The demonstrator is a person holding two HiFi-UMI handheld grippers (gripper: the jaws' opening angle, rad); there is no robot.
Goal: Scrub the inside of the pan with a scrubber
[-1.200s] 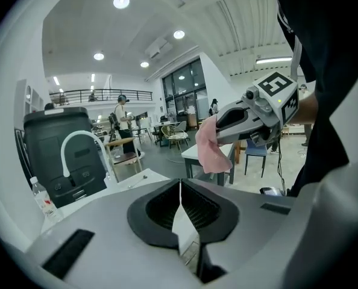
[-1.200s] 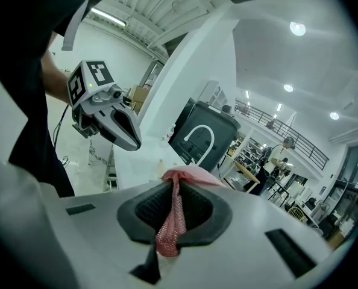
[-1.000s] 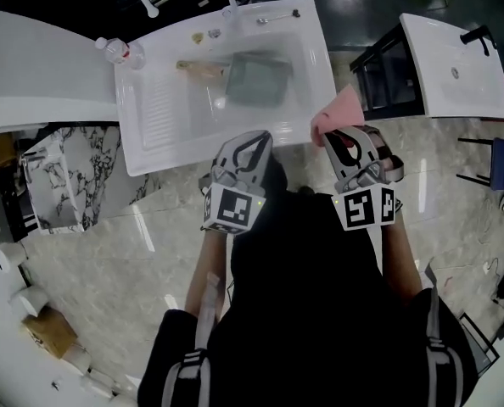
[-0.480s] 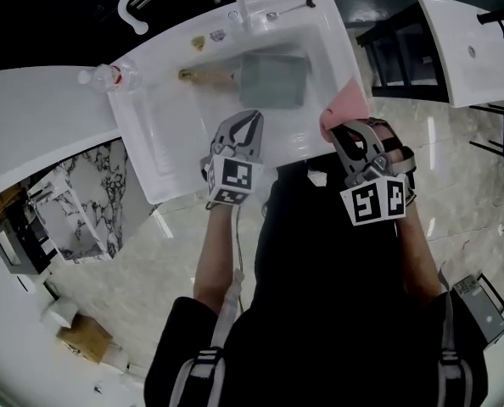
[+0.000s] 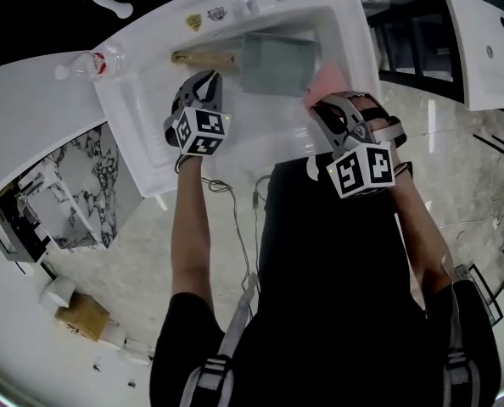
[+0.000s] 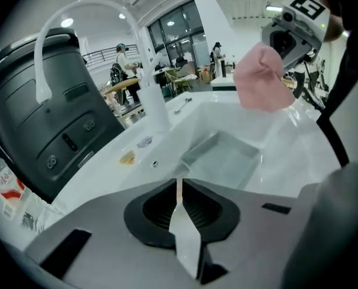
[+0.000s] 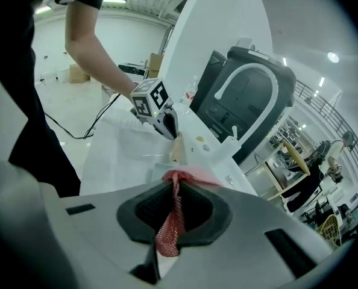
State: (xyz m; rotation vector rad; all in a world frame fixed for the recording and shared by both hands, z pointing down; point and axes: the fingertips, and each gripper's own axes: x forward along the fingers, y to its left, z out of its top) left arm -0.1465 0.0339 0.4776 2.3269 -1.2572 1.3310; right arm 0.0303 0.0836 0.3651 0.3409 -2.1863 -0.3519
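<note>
Though both tongs are over the sink (image 5: 129,121), scrubbing has not yet begun, by my reading.

Pan (image 5: 273,64): rectangular, grey-green, flat in the sink basin. Its wooden handle (image 5: 203,58) points toward the left of the head view. Inside looks bare; cannot tell whether there is water or dirt in it.

Left tongs (image 5: 206,78): jaws pressed together, nothing between them. The left gripper view shows only a thin slit of light. Tips hang just beside the pan's handle, on the person's side of it. No touch visible.

Right tongs (image 5: 322,102): clamped on a pink mesh scrubber (image 5: 327,81). The right gripper view shows the mesh pinched between the pads, with the bulk bunched past the tips. Scrubber sits at the pan's right edge, above it rather than in it. Contact not evident.

Progress:
- Done: scrubber is in hand and at the pan.
- Left: steady the pan, likely by the handle, for which the left tongs would need to open.
- Left: lower the scrubber inside and work over the floor and walls.

All of the actual scrubbing remains.
</note>
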